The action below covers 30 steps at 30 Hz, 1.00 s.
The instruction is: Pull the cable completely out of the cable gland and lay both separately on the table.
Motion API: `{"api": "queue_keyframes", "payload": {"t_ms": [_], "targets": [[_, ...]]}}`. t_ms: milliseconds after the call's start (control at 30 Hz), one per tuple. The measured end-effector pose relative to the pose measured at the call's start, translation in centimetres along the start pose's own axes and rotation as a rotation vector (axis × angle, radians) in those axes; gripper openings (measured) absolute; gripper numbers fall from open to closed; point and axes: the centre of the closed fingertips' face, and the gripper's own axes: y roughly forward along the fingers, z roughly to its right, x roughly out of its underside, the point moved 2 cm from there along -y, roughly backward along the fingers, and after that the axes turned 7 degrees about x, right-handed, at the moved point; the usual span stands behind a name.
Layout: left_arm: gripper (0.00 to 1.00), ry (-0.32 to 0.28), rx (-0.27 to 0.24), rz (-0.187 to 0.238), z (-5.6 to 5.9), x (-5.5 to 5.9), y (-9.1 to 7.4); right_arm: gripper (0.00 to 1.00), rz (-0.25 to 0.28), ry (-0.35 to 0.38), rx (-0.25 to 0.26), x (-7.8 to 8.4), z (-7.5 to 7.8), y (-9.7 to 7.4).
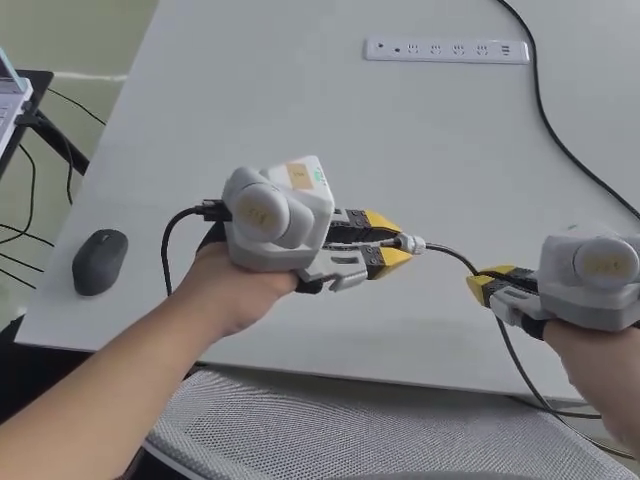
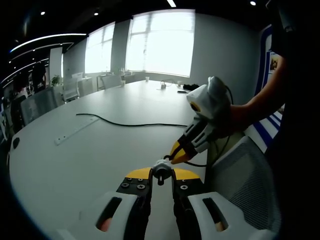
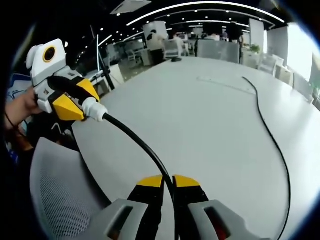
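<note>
Left gripper (image 1: 388,247) is clamped on the small white plastic cable gland (image 1: 411,243). At its 4 o'clock, right gripper (image 1: 487,287) is closed on the thin black cable (image 1: 458,257), above the grey surface (image 1: 300,100).

The head view is looking steeply down on the cable gland (image 1: 410,243) from close above, facing across the white table (image 1: 300,100) toward the power strip (image 1: 445,49) far beyond the gland. The left gripper view is sitting right behind the gland, almost against it, and is looking along its own jaws past the gland to the right gripper (image 2: 178,151) and the windows (image 2: 160,45). The right gripper view is facing the opposite way, looking back at the gland from a little farther off along the cable (image 3: 140,140), with the left gripper (image 3: 80,105) just behind the gland. All three views are sharing the gland, the cable and the table top.
</note>
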Motion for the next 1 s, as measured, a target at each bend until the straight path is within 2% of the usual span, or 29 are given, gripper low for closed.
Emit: {"api": "queue_keyframes", "payload": {"t_ms": [267, 400, 567, 600, 633, 733, 767, 900, 1000], "targets": [[0.15, 0.001, -0.003, 0.000, 0.2, -0.3, -0.1, 0.03, 0.001, -0.037, 0.001, 0.0, 0.0, -0.2], [0.15, 0.000, -0.009, -0.001, 0.2, -0.4, -0.2, 0.09, 0.002, -0.065, 0.005, 0.0, 0.2, -0.2], [0.15, 0.000, -0.007, -0.001, 0.4, -0.5, -0.2, 0.12, 0.003, -0.095, 0.002, -0.3, 0.2, -0.6], [0.15, -0.001, -0.007, -0.002, 0.4, -0.5, -0.2, 0.14, 0.010, -0.103, 0.000, -0.4, 0.1, -0.7], [0.15, -0.003, -0.006, -0.003, 0.4, -0.5, -0.1, 0.16, 0.043, -0.141, -0.026, -1.0, -0.2, -0.8], [0.15, -0.001, -0.005, -0.007, 0.5, -0.4, -0.1, 0.22, 0.082, -0.195, -0.039, -1.9, -0.5, -1.3], [0.15, -0.004, -0.005, -0.005, 0.5, -0.4, -0.1, 0.23, 0.107, -0.227, -0.039, -2.6, -0.7, -1.6], [0.15, -0.003, -0.006, -0.007, 0.5, -0.4, -0.2, 0.24, 0.155, -0.305, -0.050, -4.2, -1.5, -2.2], [0.15, -0.002, -0.006, -0.006, 0.5, -0.4, -0.2, 0.24, 0.176, -0.379, -0.055, -4.8, -2.0, -2.1]]}}
